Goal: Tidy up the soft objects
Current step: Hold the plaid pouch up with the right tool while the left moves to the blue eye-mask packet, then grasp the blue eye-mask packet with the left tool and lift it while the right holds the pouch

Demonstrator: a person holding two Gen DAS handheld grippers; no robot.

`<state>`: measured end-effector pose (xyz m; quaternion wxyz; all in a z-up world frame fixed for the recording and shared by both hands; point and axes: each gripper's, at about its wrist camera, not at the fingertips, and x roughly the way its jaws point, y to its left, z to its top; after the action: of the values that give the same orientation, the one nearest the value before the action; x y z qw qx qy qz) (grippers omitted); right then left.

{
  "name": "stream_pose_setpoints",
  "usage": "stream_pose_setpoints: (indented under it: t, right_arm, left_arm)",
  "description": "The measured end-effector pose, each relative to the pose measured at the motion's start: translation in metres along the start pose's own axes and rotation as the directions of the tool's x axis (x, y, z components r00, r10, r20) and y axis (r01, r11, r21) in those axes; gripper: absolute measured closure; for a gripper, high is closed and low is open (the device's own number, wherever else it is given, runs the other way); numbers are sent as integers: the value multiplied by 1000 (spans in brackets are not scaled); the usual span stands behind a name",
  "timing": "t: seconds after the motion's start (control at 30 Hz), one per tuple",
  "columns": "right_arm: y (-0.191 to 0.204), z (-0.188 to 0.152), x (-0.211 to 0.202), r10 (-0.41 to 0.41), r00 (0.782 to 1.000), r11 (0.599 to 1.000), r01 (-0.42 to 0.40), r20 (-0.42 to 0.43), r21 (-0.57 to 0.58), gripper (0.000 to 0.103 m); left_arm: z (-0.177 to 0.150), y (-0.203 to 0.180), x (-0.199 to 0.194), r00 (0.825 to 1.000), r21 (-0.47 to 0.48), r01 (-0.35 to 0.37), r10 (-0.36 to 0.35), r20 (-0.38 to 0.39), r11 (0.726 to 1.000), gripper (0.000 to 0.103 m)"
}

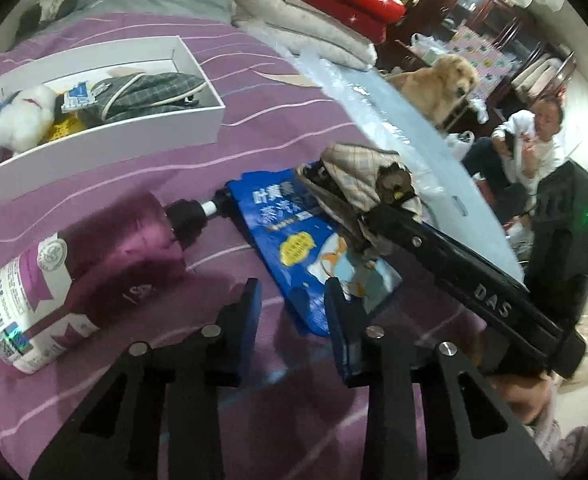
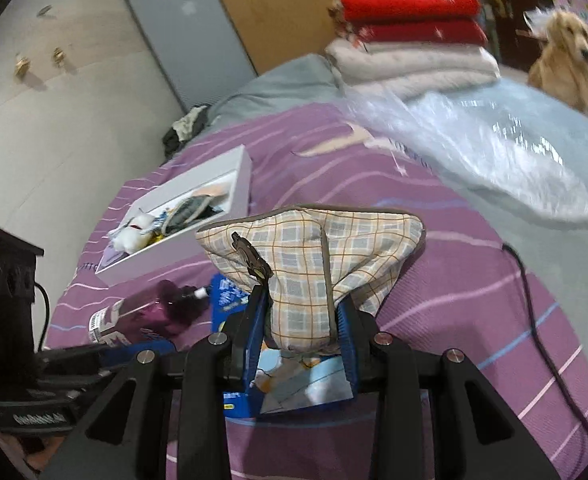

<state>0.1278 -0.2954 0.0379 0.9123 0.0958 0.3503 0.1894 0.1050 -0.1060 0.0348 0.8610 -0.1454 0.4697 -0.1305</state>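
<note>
My right gripper [image 2: 301, 320] is shut on a beige plaid fabric pouch [image 2: 313, 256] and holds it above the purple bed cover; the pouch also shows in the left wrist view [image 1: 363, 184], at the tip of the right gripper. My left gripper [image 1: 292, 300] is open and empty, low over the cover, between a purple bottle [image 1: 74, 268] and a blue packet [image 1: 294, 240]. A white box [image 1: 106, 140] at the upper left holds a grey plaid pouch [image 1: 150, 92] and a white plush toy [image 1: 22, 116].
Folded red and white blankets [image 2: 409, 36] are stacked at the far end of the bed. A clear plastic bag [image 2: 473, 148] lies on a pale blue sheet. A dog [image 1: 441, 84] and a seated person [image 1: 533, 140] are beyond the bed. A black cable [image 2: 541, 332] crosses the cover.
</note>
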Motion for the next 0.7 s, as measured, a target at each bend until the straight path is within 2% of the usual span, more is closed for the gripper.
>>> stream_pose_setpoints:
  t: [0.1,0.23,0.33,0.7]
  right_arm:
    - [-2,-4,9,-8,1000,1000,8,-21,-5,71]
    - [-17,-4,18,41,998,997,-38,-44,70,71]
    - [-28,-6,24,80,995,990,-73,-54,119,70]
    - [-34,-7,39,108,990,985,-95,-85,143,67]
  left_arm:
    - [6,-2,7,1000,0,-11,11,1,1000,69]
    - [17,0,25,999,-8,-50,50,-20,999,69]
    - [22,3,30,999,-23,-48,47,-24,999,68]
    - [23,3,28,1000,-18,-6,6,-3,1000,68]
